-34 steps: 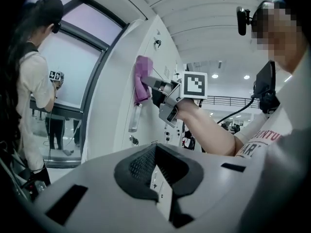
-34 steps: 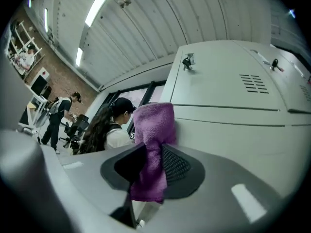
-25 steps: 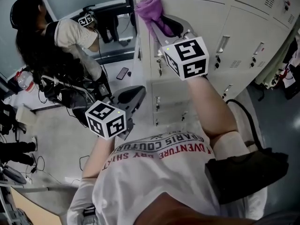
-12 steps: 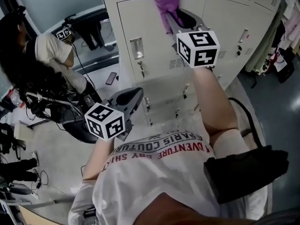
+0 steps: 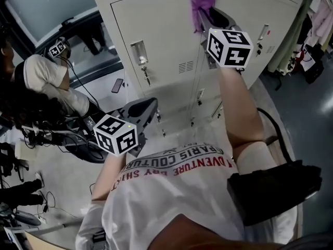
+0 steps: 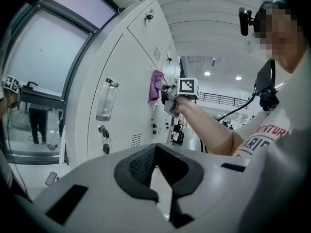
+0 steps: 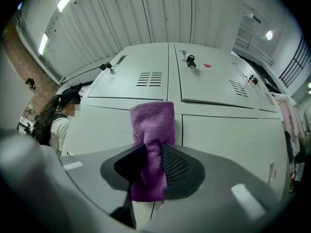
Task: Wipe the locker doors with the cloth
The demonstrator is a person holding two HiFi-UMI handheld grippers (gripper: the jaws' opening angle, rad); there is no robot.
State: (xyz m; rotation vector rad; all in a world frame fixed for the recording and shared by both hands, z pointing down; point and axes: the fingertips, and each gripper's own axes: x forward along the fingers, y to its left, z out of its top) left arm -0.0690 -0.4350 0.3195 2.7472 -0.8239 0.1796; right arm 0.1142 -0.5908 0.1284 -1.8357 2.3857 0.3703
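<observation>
The right arm (image 5: pixel 237 108) stretches forward and up, the right gripper (image 5: pixel 210 19) clamped on the purple cloth (image 5: pixel 202 0) — the left arm (image 5: pixel 111 172) bends close by the chest, the left gripper (image 6: pixel 154 155) held low, jaws together, empty.

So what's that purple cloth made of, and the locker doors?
The cloth looks like terry or microfibre: fuzzy nap, limp folds. The locker doors look like painted sheet metal, matte off-white: flat thin panels with punched vent slots, though the paint hides what lies beneath.
</observation>
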